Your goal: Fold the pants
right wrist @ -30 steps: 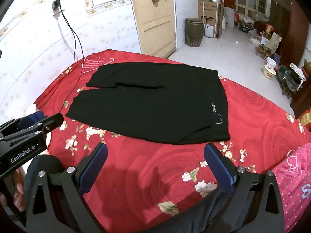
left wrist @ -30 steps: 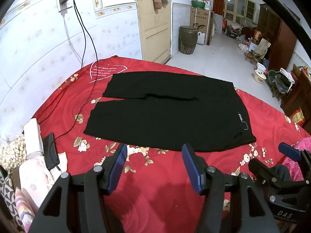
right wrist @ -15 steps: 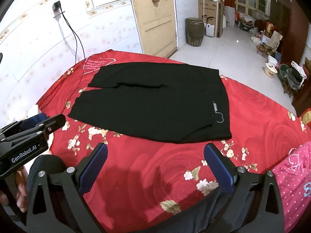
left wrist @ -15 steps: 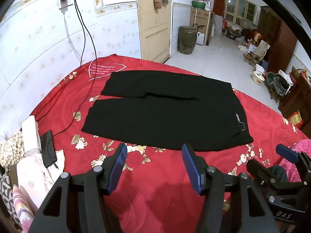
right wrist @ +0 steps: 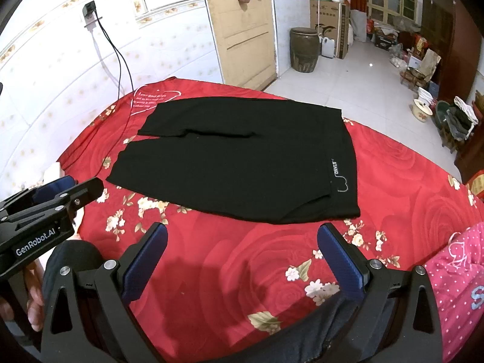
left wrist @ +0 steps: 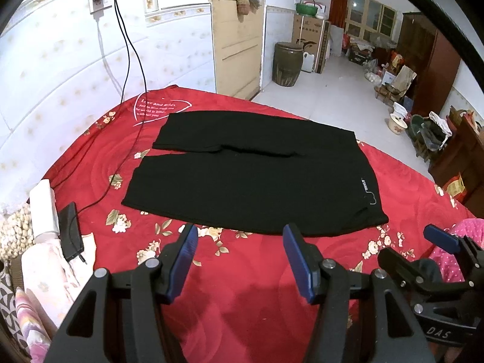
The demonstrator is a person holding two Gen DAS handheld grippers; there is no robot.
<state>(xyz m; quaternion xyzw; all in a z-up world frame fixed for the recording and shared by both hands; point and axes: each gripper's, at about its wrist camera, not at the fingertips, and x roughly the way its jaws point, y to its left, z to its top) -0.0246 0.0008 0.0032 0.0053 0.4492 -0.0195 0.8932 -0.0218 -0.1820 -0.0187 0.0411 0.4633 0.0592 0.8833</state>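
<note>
Black pants (left wrist: 257, 175) lie flat on a red flowered bedspread (left wrist: 242, 272), waistband to the right with a small white logo (left wrist: 367, 189), legs to the left. They also show in the right wrist view (right wrist: 236, 160). My left gripper (left wrist: 240, 242) is open and empty, held above the bedspread just short of the pants' near edge. My right gripper (right wrist: 242, 242) is open wide and empty, also short of the near edge. Each gripper shows at the edge of the other's view.
A black phone (left wrist: 71, 231) on a charging cable (left wrist: 133, 96) and a white power bank (left wrist: 44, 208) lie at the bed's left edge by pillows. A tiled wall stands behind. An open door (left wrist: 239, 39) leads to a cluttered room with a brown jar (left wrist: 286, 63).
Both grippers have drifted slightly, so the pants sit a little differently in view. The jaws stay open and the pants have not moved.
</note>
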